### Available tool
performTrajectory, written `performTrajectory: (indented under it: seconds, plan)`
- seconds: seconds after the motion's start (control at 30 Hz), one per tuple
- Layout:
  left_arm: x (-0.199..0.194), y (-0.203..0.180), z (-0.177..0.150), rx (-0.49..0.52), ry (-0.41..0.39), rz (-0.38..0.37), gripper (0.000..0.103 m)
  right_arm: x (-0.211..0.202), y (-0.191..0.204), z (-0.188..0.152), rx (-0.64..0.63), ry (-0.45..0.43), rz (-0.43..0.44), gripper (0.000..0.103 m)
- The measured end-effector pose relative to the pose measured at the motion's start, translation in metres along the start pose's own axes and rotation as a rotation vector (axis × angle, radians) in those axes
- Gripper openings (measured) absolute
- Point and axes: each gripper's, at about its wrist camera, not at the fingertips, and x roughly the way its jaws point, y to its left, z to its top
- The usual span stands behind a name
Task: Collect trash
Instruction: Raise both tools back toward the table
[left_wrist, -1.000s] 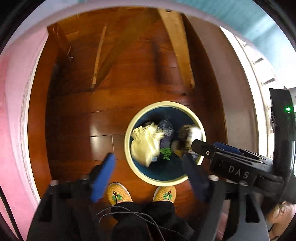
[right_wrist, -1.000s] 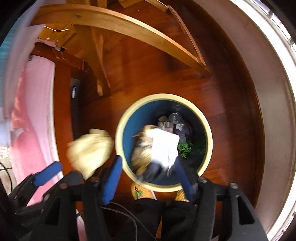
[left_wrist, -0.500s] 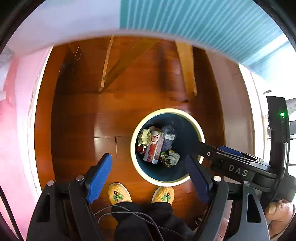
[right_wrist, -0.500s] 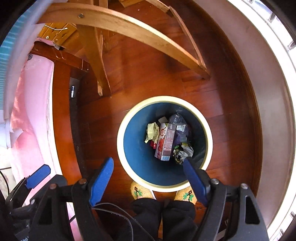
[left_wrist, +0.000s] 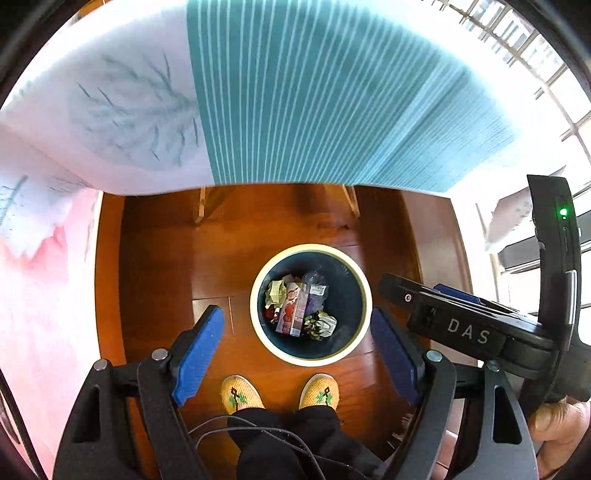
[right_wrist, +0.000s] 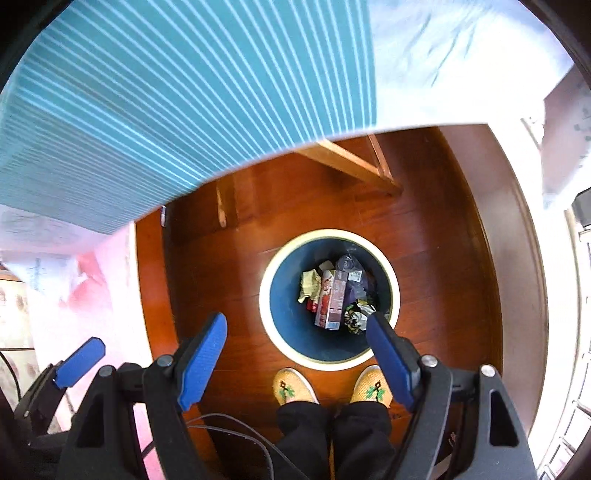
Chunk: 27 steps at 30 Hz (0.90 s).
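Note:
A round dark-blue bin with a cream rim (left_wrist: 364, 291) (right_wrist: 266, 291) stands on the wooden floor far below both grippers. Inside lie a red carton (left_wrist: 291, 314) (right_wrist: 330, 301), crumpled yellowish paper (left_wrist: 275, 291) (right_wrist: 308, 286), a clear plastic bottle (left_wrist: 314, 282) (right_wrist: 347, 264) and a dark crumpled wrapper (left_wrist: 321, 323) (right_wrist: 354, 317). My left gripper (left_wrist: 297, 328) hangs high above the bin, open and empty. My right gripper (right_wrist: 295, 332) is also open with nothing between its blue pads; its body (left_wrist: 465, 328) shows at the right of the left wrist view.
A table edge under a teal-striped and white cloth (left_wrist: 314, 96) (right_wrist: 184, 92) fills the upper half of both views, with wooden table legs (right_wrist: 354, 166) beneath. The person's yellow slippers (left_wrist: 242, 395) (right_wrist: 295, 387) stand just before the bin. Pink fabric (left_wrist: 44, 295) lies left, a window frame (right_wrist: 569, 332) right.
A second ago crumpled paper and a wrapper were leaving the grippers over the bin; both now lie inside. Both grippers have risen, so the bin looks smaller and the tablecloth has come into view.

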Motion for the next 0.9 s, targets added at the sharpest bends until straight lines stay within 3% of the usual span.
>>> performTrajectory:
  seconds: [0.53, 0.9]
  plan:
    - [-0.123, -0.022, 0.023, -0.008, -0.125, -0.023, 0.080, -0.123, 0.028, 0.003, -0.076, -0.090, 0.069, 0.079]
    - [-0.216, -0.048, 0.049, 0.007, -0.273, 0.003, 0.080, -0.215, 0.028, 0.014, -0.098, -0.240, 0.128, 0.079]
